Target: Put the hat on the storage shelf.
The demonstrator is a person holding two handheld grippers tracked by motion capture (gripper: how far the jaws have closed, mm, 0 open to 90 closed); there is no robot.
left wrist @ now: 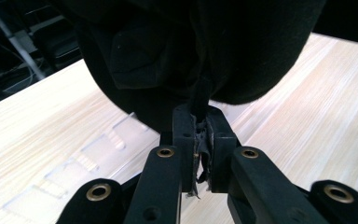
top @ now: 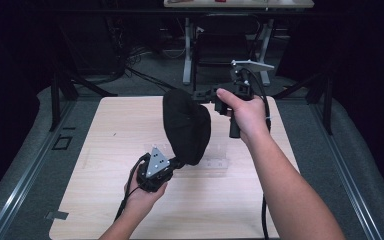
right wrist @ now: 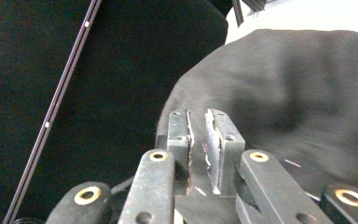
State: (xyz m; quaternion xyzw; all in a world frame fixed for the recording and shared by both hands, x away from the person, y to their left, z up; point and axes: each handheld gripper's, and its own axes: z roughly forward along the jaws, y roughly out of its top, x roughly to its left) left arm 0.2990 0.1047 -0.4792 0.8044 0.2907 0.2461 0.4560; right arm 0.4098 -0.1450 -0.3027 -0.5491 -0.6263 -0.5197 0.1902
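Note:
A black cloth item (top: 186, 125), soft and rounded like a cap or pouch, hangs upright above the wooden table (top: 125, 125). My left gripper (top: 177, 162) grips it from below, shut on a narrow strip of its lower edge; the left gripper view shows that strip (left wrist: 200, 98) pinched between the pads of the left gripper (left wrist: 199, 116), with the cloth (left wrist: 205, 46) bulging above. My right gripper (top: 200, 94) sits at the cloth's top right edge. In the right gripper view, the right gripper (right wrist: 198, 119) has its pads a narrow gap apart against the grey-looking cloth (right wrist: 284, 93), with nothing pinched.
A clear plastic sheet with cut-outs (top: 215, 161) lies flat on the table under the cloth, also visible as a clear sheet (left wrist: 98, 149) in the left gripper view. Behind the table stand desk legs (top: 187, 50) and cables on a dark floor. Grey rails run along both sides.

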